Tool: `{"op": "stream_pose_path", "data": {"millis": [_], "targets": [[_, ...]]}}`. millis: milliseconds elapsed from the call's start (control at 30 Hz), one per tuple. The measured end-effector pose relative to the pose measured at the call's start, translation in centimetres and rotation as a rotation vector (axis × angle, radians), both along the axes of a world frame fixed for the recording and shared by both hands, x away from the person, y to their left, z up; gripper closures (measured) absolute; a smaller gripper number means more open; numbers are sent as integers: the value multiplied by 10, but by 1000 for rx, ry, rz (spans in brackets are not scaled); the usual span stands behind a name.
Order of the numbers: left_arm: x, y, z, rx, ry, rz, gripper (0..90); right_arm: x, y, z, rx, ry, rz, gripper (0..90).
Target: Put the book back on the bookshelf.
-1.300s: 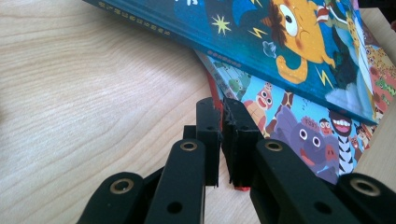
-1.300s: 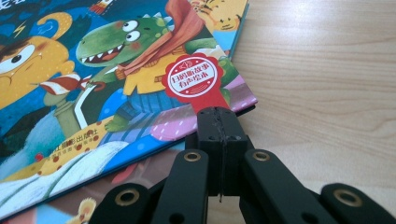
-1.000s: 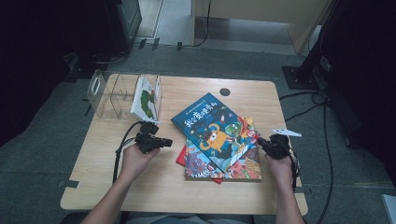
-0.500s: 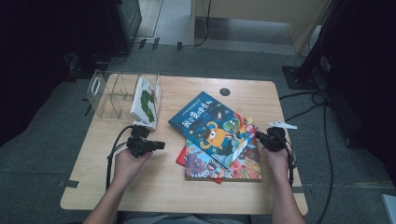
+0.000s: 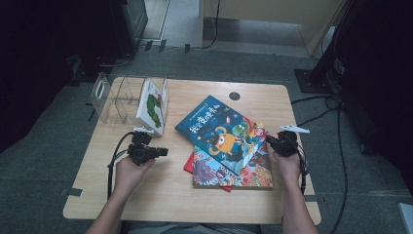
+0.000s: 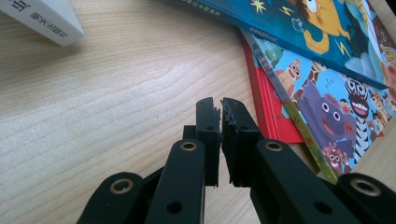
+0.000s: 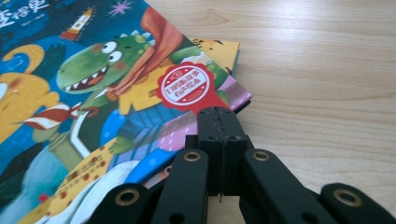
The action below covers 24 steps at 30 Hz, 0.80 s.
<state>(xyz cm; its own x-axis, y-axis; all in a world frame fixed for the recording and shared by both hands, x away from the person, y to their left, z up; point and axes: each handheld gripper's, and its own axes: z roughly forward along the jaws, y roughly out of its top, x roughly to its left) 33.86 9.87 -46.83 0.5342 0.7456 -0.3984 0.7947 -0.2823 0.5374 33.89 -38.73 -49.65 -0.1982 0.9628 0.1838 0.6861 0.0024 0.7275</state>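
Observation:
A pile of picture books lies mid-table, with a blue book askew on top. Under it are a colourful animal book and a red book. My left gripper hovers over bare wood left of the pile. It points toward the pile, and its jaws are shut to a thin slit with nothing between them. My right gripper sits at the pile's right edge, shut and empty, its tips by the books' corner.
A clear divided rack stands at the back left of the wooden table. A white caterpillar book leans in its right slot. A dark round hole is near the far edge. Cables trail on the floor to the right.
My left gripper has drawn back to the left, away from the book pile. The right gripper has stayed at the pile's right edge.

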Motion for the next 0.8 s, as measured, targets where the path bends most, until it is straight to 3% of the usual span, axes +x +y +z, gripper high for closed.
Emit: {"op": "stream_pose_path", "data": {"millis": [400, 600, 800], "targets": [[17, -9, -1, 3, 4, -34, 851, -19, 16, -1, -11, 18, 66, 900], [24, -21, 0, 34, -19, -65, 868, -32, 27, -1, 6, 16, 99, 900], [32, -30, 1, 23, -16, -87, 869, -48, 40, -1, -2, 20, 136, 900]]}}
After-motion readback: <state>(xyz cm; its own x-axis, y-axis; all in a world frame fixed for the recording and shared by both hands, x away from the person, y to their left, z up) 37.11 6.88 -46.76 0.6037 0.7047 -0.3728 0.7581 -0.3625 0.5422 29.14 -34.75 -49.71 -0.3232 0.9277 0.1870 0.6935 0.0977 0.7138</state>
